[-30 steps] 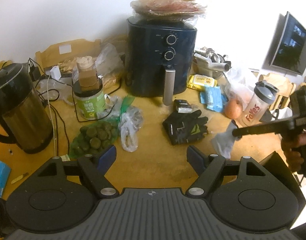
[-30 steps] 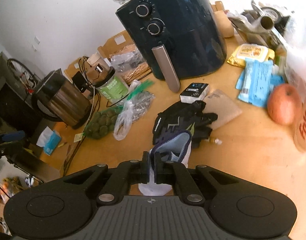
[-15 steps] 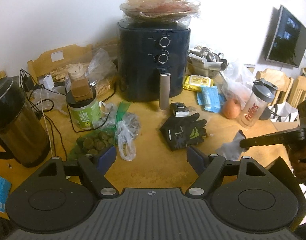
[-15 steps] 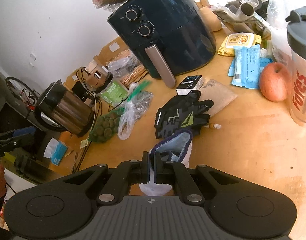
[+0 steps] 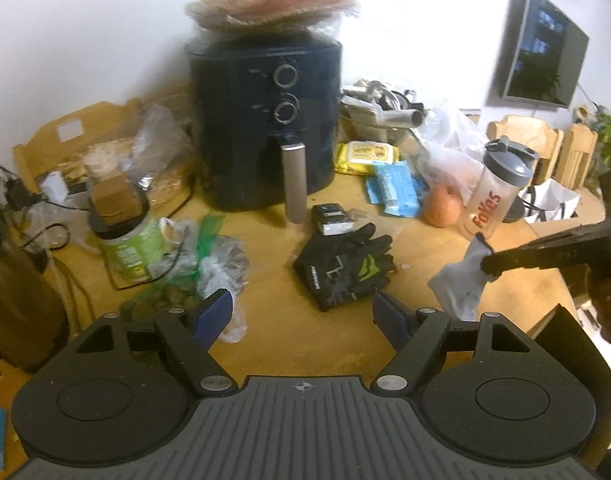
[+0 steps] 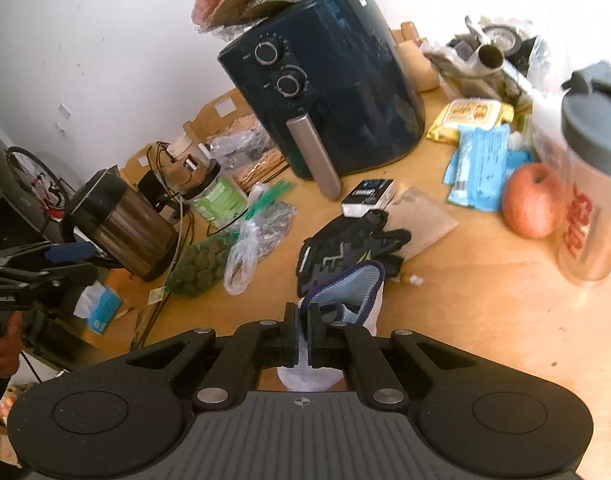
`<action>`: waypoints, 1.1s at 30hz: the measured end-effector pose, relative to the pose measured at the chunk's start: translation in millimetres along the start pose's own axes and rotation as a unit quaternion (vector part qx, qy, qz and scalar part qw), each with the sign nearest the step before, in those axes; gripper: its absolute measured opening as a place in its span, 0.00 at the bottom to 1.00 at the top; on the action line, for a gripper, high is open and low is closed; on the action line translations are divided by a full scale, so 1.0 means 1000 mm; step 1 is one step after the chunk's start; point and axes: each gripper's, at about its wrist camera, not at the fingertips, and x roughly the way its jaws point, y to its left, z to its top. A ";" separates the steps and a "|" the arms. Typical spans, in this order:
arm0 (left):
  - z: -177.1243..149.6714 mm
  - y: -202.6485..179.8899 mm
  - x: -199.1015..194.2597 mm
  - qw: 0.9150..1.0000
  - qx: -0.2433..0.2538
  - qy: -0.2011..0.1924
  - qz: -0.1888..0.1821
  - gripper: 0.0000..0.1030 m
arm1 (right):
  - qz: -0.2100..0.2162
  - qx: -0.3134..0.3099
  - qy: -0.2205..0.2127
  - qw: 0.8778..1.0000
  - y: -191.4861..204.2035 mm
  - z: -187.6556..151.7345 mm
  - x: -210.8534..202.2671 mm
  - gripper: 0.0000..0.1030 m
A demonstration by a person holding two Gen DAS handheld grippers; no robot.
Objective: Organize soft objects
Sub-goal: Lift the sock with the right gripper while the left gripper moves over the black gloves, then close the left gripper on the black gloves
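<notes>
Right gripper (image 6: 302,334) had its jaws clamped on a white sock (image 6: 345,296), lifted clear of the bench (image 6: 485,312), lower centre of frame. Left gripper (image 5: 303,314) jaws stood wide open, empty, black gloves (image 5: 343,270) on the bench just beyond.

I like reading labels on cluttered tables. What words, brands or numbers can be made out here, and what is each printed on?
"Foltes", or close to it, in red letters: on the clear shaker bottle; the letters are blurred.
White lettering on the black gloves: too small to read.
Green jar, yellow packet, blue packet, small black box: print too blurred to read.
Air fryer dial markings: too small.
</notes>
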 end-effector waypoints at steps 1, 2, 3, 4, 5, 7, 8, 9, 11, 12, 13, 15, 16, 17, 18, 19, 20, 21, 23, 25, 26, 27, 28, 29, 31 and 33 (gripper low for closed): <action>0.000 -0.001 0.006 1.000 0.002 0.001 -0.006 0.75 | -0.004 0.000 -0.003 1.000 -0.001 0.001 -0.002 0.06; 0.001 -0.001 0.012 1.000 0.003 0.003 -0.011 0.75 | -0.007 0.001 -0.006 1.000 -0.001 0.001 -0.005 0.06; 0.001 0.000 0.018 1.000 0.004 0.005 -0.016 0.75 | -0.009 0.002 -0.008 1.000 -0.002 0.002 -0.008 0.06; 0.002 0.001 0.025 1.000 0.005 0.007 -0.023 0.75 | -0.012 0.002 -0.011 1.000 -0.003 0.002 -0.011 0.06; 0.004 0.001 0.032 1.000 0.008 0.010 -0.028 0.75 | -0.015 0.002 -0.014 1.000 -0.004 0.003 -0.015 0.06; 0.006 0.002 0.046 0.999 0.012 0.012 -0.040 0.75 | -0.020 0.002 -0.018 1.000 -0.005 0.003 -0.021 0.06; 0.008 0.003 0.054 0.999 0.013 0.015 -0.047 0.74 | -0.023 0.003 -0.020 1.000 -0.005 0.003 -0.024 0.06; 0.010 0.004 0.061 0.998 0.014 0.018 -0.053 0.74 | -0.025 0.003 -0.022 0.999 -0.005 0.004 -0.027 0.06; 0.015 0.006 0.077 0.998 0.015 0.024 -0.064 0.74 | -0.031 0.002 -0.025 0.999 -0.005 0.003 -0.032 0.06; 0.016 0.008 0.084 0.997 0.013 0.026 -0.070 0.74 | -0.034 0.001 -0.027 0.999 -0.004 0.003 -0.034 0.06; 0.018 0.009 0.091 0.997 0.008 0.029 -0.078 0.74 | -0.036 0.001 -0.029 0.999 -0.004 0.003 -0.037 0.06; 0.019 0.014 0.108 0.995 -0.007 0.038 -0.093 0.71 | -0.040 0.002 -0.034 0.999 -0.004 0.002 -0.042 0.06; 0.019 0.015 0.116 0.994 -0.013 0.043 -0.098 0.71 | -0.042 0.002 -0.036 0.998 -0.004 0.001 -0.045 0.06; 0.019 0.017 0.125 0.993 -0.017 0.049 -0.104 0.68 | -0.045 0.002 -0.039 0.998 -0.004 0.001 -0.048 0.06; 0.019 0.018 0.133 0.992 -0.019 0.054 -0.109 0.65 | -0.047 0.003 -0.041 0.998 -0.004 0.000 -0.050 0.06; 0.017 0.019 0.142 0.991 -0.021 0.061 -0.114 0.62 | -0.051 0.003 -0.044 0.998 -0.004 0.000 -0.053 0.06; 0.016 0.021 0.150 0.990 -0.024 0.068 -0.118 0.58 | -0.055 0.004 -0.047 0.997 -0.005 -0.001 -0.056 0.06; 0.014 0.023 0.160 0.989 -0.031 0.078 -0.124 0.54 | -0.057 0.008 -0.051 0.997 -0.006 -0.001 -0.059 0.06; 0.011 0.028 0.176 0.985 -0.048 0.096 -0.135 0.52 | -0.060 0.017 -0.057 0.996 -0.008 -0.003 -0.064 0.06; 0.008 0.034 0.191 0.981 -0.065 0.109 -0.146 0.51 | -0.065 0.022 -0.060 0.996 -0.009 -0.006 -0.069 0.06; 0.006 0.037 0.198 0.979 -0.073 0.115 -0.151 0.51 | -0.068 0.024 -0.060 0.996 -0.010 -0.008 -0.071 0.06; 0.006 0.039 0.204 0.978 -0.078 0.119 -0.153 0.51 | -0.070 0.025 -0.061 0.995 -0.010 -0.009 -0.072 0.06; 0.005 0.040 0.210 0.977 -0.083 0.123 -0.153 0.50 | -0.072 0.027 -0.062 0.995 -0.011 -0.011 -0.074 0.06; 0.004 0.043 0.216 0.976 -0.089 0.128 -0.153 0.48 | -0.075 0.030 -0.063 0.995 -0.011 -0.013 -0.076 0.06; 0.003 0.046 0.226 0.973 -0.105 0.134 -0.155 0.38 | -0.079 0.036 -0.064 0.994 -0.012 -0.016 -0.079 0.06; 0.001 0.050 0.235 0.969 -0.126 0.138 -0.162 0.35 | -0.084 0.042 -0.066 0.993 -0.013 -0.019 -0.082 0.06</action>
